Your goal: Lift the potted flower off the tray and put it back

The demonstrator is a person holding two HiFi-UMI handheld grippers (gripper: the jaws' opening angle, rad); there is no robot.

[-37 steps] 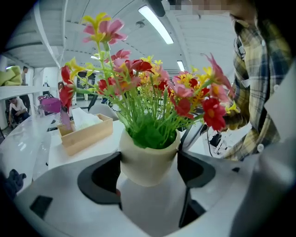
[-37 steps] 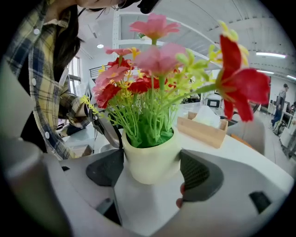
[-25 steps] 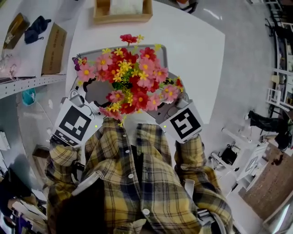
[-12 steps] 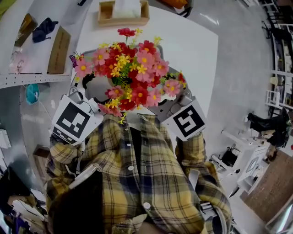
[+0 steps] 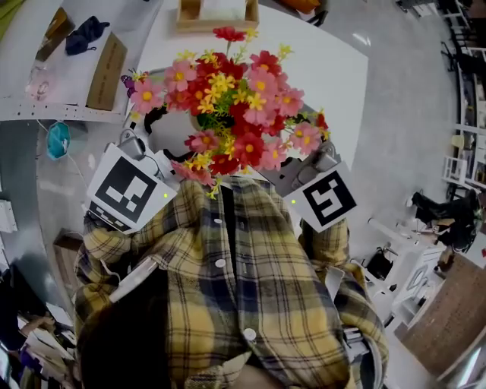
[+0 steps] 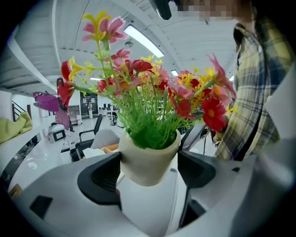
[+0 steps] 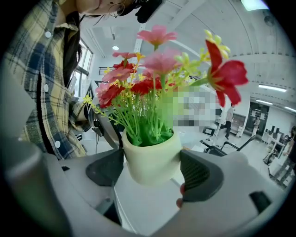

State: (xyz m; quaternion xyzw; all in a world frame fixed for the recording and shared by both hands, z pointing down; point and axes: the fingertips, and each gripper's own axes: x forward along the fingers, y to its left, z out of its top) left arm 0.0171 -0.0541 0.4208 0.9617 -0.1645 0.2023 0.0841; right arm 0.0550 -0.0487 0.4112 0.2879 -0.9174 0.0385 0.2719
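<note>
At the far left of the head view lay a brown box (image 5: pixel 106 70) and a dark cloth (image 5: pixel 83 34) on a side surface, well apart from the work. Nearer in, the left gripper (image 6: pixel 150 171) showed its marker cube (image 5: pixel 129 190) just beside the plaid shirt (image 5: pixel 235 281).

In the left gripper view its jaws were closed onto the cream pot (image 6: pixel 148 159), one dark pad pressed against each side of it. The pot sat upright between them, and its rounded base showed clear against the white surface behind it.

In the middle of the head view the flowers (image 5: pixel 235 106), pink, red and yellow, spread wide and hid the pot itself. Under their left edge a patch of the grey tray (image 5: pixel 171 140) showed on the white table (image 5: pixel 334 68); how far the pot hung above the tray could not be told. A wooden box (image 5: pixel 216 11) stood at the table's far edge.

To the right, the right gripper (image 7: pixel 152 171) gripped the same pot (image 7: pixel 151 162) from the other side, its jaws drawn in against the pot's walls with both pads touching. Its marker cube (image 5: pixel 328 199) sat just beside the shirt's right sleeve, and the flowers (image 7: pixel 152 88) rose upright above the jaws.
</note>
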